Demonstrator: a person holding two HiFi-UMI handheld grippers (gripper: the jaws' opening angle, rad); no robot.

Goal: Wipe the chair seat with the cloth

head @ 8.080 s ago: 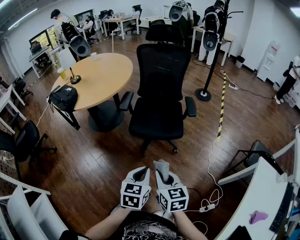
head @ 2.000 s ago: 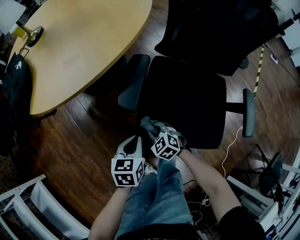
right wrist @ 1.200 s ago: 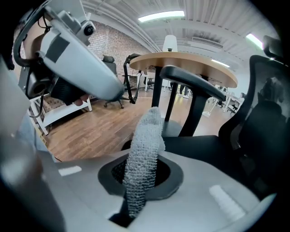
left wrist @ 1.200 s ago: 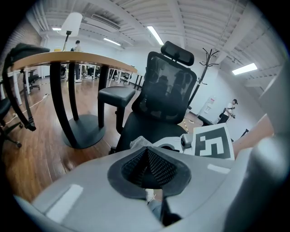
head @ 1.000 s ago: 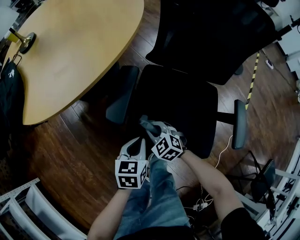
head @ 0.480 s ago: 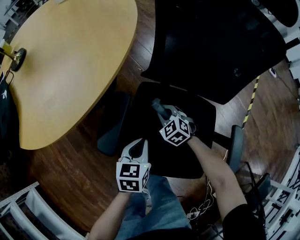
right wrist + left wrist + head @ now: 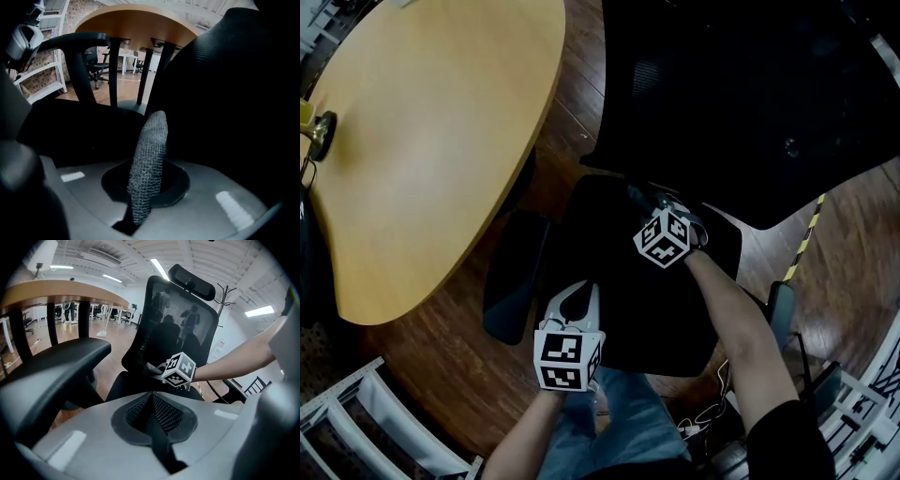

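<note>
No readable text, label, brand or number in any view. Only printed marks:
- white marker cube (image 7: 569, 359) on left hand-held gripper (image 7: 573, 298): black-and-white square code patterns, no letters or digits
- second white marker cube (image 7: 666, 236) on right hand-held gripper (image 7: 647, 197): same kind of pattern
- yellow-black striped tape (image 7: 804, 242) on floor: stripes only, no wording

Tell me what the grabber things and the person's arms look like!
The left gripper and right gripper have smooth pale grey shells. Each carries a white cube with black square markers. The right arm wears a short black sleeve.
</note>
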